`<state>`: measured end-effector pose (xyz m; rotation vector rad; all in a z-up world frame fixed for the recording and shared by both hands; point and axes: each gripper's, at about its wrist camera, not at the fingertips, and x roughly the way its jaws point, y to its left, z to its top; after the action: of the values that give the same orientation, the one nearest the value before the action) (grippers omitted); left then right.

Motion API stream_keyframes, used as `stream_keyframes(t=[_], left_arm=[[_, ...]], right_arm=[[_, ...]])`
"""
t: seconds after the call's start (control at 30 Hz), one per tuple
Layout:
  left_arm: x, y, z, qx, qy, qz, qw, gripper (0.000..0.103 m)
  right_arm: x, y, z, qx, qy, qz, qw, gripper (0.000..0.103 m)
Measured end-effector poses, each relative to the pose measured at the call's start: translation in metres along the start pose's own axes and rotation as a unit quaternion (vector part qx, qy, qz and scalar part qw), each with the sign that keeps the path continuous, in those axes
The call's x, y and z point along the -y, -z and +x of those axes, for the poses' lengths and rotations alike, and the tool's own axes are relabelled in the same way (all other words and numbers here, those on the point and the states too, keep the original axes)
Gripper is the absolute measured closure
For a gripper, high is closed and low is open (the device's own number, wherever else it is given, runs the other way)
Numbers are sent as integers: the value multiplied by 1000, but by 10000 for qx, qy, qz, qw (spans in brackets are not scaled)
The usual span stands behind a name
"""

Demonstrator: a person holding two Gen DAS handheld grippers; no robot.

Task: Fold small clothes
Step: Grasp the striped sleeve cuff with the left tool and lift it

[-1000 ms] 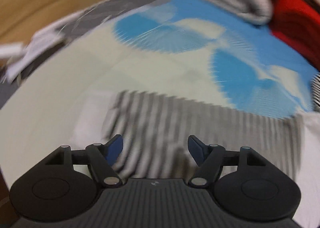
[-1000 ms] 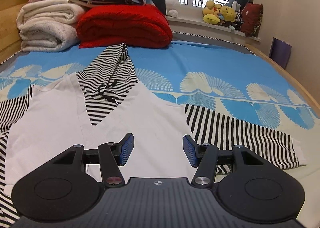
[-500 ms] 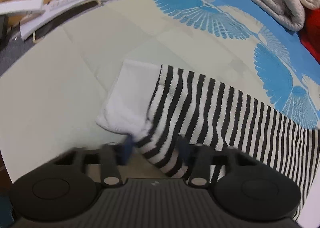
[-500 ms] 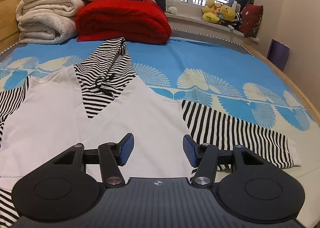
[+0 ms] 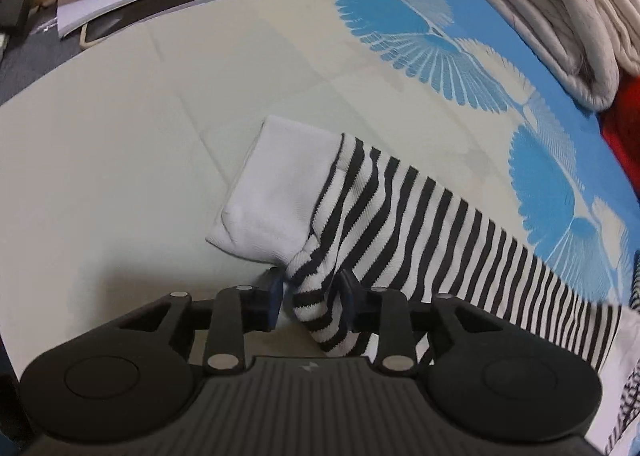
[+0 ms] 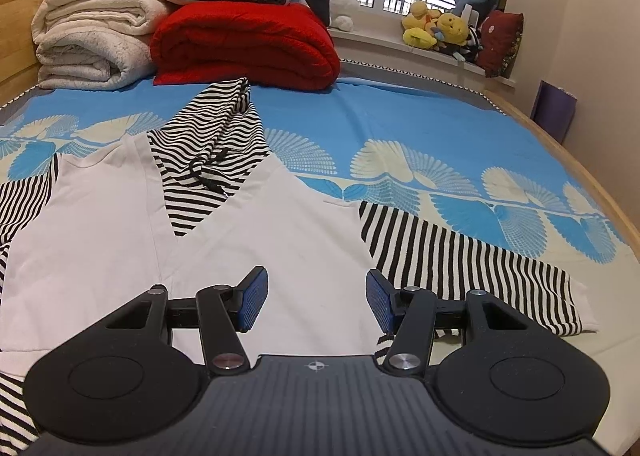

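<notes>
A white hoodie (image 6: pixel 256 240) with black-and-white striped sleeves and hood lies spread flat on the bed. In the left wrist view its left striped sleeve (image 5: pixel 420 224) ends in a white cuff (image 5: pixel 276 192). My left gripper (image 5: pixel 310 296) is shut on the sleeve's near edge just behind the cuff, and the fabric bunches between the fingers. My right gripper (image 6: pixel 316 296) is open and empty, hovering over the white body near its lower right. The right striped sleeve (image 6: pixel 472 260) lies flat to its right.
Folded cream blankets (image 6: pixel 92 44) and a red quilt (image 6: pixel 248 44) are stacked at the head of the bed. Plush toys (image 6: pixel 440 28) sit on the windowsill. A phone (image 5: pixel 120 20), cables and white devices lie beyond the bed's left edge. A wooden bed frame (image 6: pixel 592 172) borders the right.
My left gripper swung to the left sleeve's end and closed on the striped fabric by the cuff, lifting it slightly. My right gripper has barely moved and stays open.
</notes>
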<state>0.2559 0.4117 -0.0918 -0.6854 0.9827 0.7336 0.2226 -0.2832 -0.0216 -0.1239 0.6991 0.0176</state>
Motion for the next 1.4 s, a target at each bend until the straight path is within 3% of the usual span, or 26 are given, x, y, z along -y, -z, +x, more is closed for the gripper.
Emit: stream_keyframes(t=[0.13, 0.27, 0.53, 0.67, 0.77, 0.87, 0.93, 0.97, 1.07, 1.1, 1.13, 1.17, 1.23, 1.33, 1.4], left_arm=[[0, -1, 1, 31, 41, -37, 10000, 69], [5, 0, -1, 98, -34, 151, 9998, 89], [32, 4, -27, 694, 16, 598, 9958, 92], [60, 15, -52, 1045, 350, 944, 9894, 93], [95, 35, -79, 1300, 909, 1426, 9770, 93], [136, 71, -115, 1589, 1697, 2095, 9498, 93], [161, 100, -138, 1496, 2503, 2467, 9242, 93], [174, 117, -148, 1291, 3010, 2680, 9060, 93], [207, 156, -165, 48, 4521, 3109, 8360, 86], [212, 161, -169, -119, 4753, 3124, 8224, 85], [215, 162, -173, -50, 4792, 3071, 8222, 80], [215, 159, -174, 62, 4733, 2957, 8298, 77], [214, 143, -165, 153, 4438, 2749, 8528, 77], [213, 128, -144, 276, 3466, 2859, 8930, 77], [218, 124, -127, 153, 2808, 3093, 9084, 77]], right_arm=[[1, 0, 1, -18, -3, -5, 10000, 47], [1, 1, 2, -34, -20, 0, 10000, 47], [2, 0, 2, -40, -45, 41, 10000, 47], [3, 1, 0, -59, -56, 74, 9999, 49], [5, 1, -2, -45, -97, 150, 9998, 58], [9, 0, -4, -44, -170, 293, 9994, 72], [12, 0, -4, -66, -238, 404, 9989, 76], [12, 0, -4, -77, -266, 443, 9986, 76], [11, 0, -4, -91, -339, 512, 9981, 76], [11, 0, -4, -92, -362, 534, 9979, 76], [11, 0, -4, -92, -395, 563, 9976, 76], [12, -1, -5, -92, -429, 604, 9972, 76], [13, -1, -3, -132, -524, 717, 9960, 74], [16, -2, 2, -237, -683, 926, 9931, 74], [16, -4, 8, -305, -826, 1086, 9902, 74]])
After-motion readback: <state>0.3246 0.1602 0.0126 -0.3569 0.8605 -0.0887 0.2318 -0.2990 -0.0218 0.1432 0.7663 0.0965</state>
